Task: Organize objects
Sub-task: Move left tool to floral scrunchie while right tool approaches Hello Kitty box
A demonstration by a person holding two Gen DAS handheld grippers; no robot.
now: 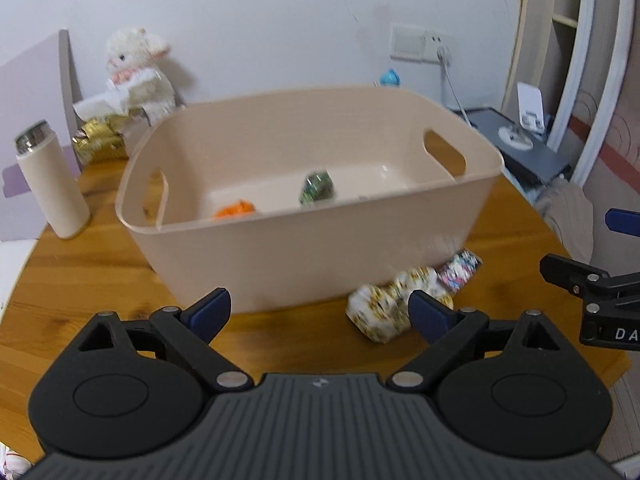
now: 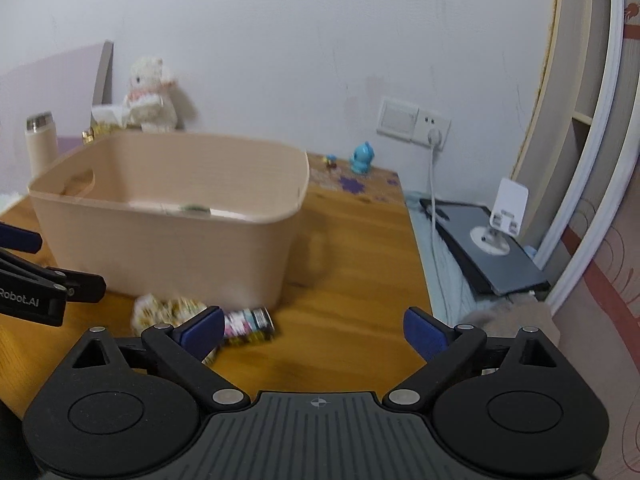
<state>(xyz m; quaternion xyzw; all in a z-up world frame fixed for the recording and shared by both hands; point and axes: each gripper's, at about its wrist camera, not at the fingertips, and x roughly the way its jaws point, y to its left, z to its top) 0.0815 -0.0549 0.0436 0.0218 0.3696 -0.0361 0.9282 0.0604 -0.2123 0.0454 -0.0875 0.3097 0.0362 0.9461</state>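
A: Nearest first. What do your grippers hold?

B: Nothing. My left gripper [image 1: 319, 310] has its fingers spread wide, empty, over the wooden desk [image 1: 92, 280]. My right gripper [image 2: 314, 330] is likewise apart and empty.

A: And just past the tips?

B: A crumpled gold-and-white wrapped packet [image 1: 380, 312] lies on the desk, right at my left gripper's right fingertip; I cannot tell whether they touch. Just beyond it sits a pink-and-blue wrapped packet [image 1: 460, 268]. Both lie against the near wall of the beige bin [image 1: 280, 264], outside it.

A: Inside the bin?

B: An orange piece [image 1: 236, 209] near the left handle side, and a green wrapped piece [image 1: 316, 188] toward the middle. Blurred, so no finer detail.

A: Farther back?

B: A cream flask [image 1: 48, 184] stands upright left of the bin. Behind that, a gold packet [image 1: 100, 142], then a white plush toy [image 1: 136, 68] by the wall. A small blue figure [image 2: 362, 158] stands at the desk's far edge.
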